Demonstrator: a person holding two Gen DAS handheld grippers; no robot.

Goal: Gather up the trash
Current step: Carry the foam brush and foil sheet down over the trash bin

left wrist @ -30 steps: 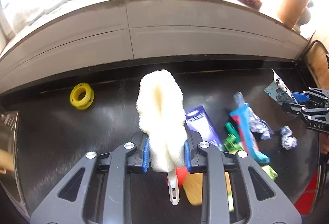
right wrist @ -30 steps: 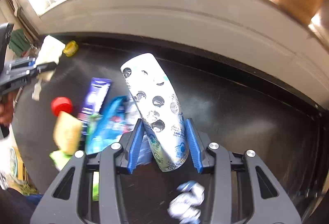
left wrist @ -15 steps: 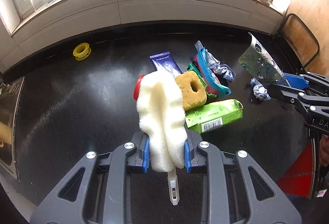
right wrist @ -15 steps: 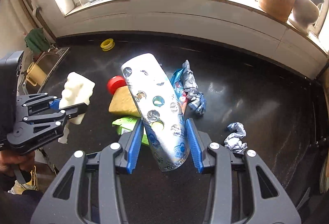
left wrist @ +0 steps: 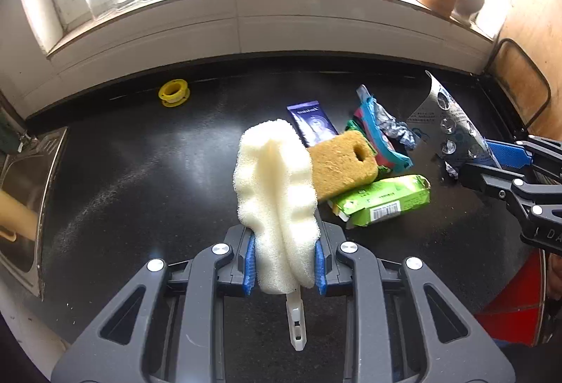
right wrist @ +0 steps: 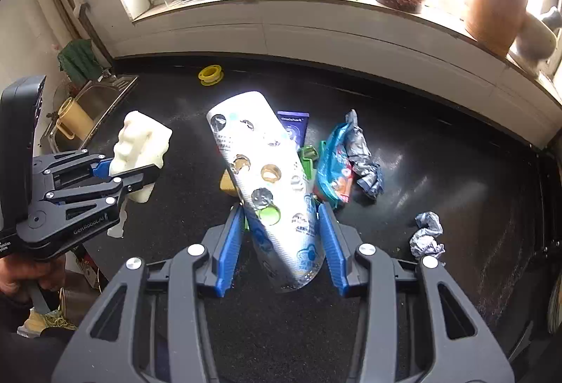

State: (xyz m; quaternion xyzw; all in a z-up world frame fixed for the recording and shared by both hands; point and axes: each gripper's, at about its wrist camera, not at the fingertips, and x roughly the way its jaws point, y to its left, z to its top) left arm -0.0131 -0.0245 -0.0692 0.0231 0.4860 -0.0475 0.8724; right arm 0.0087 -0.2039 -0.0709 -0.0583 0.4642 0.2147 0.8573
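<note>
Left wrist view: the left gripper (left wrist: 283, 261) has its fingers (left wrist: 249, 263) nearly closed, squeezing a white foam sponge (left wrist: 277, 186) with a plastic handle below it, held up clear of the black desk (left wrist: 140, 172). In the right wrist view the right gripper (right wrist: 281, 242) has its fingers (right wrist: 228, 242) partly open, pinching a silver blister pack (right wrist: 267, 179) that stands up tilted between them.

Both pieces look ready to carry to a bin, which no view shows; the grips should stay firm, since the foam is springy and the thin foil could slip sideways.

More trash lies on the desk just beyond the white foam sponge: a yellow sponge (left wrist: 342, 165), a green packet (left wrist: 383, 200), a purple sachet (left wrist: 312, 121), a blue wrapper (right wrist: 333, 165) and a crumpled foil ball (right wrist: 426, 235) further right. A yellow tape roll (left wrist: 174, 93) sits well left of them near the wall. A steel sink (left wrist: 21, 193) adjoins the desk's left end, and a sunlit windowsill (right wrist: 316, 7) carries a bottle and jars.
</note>
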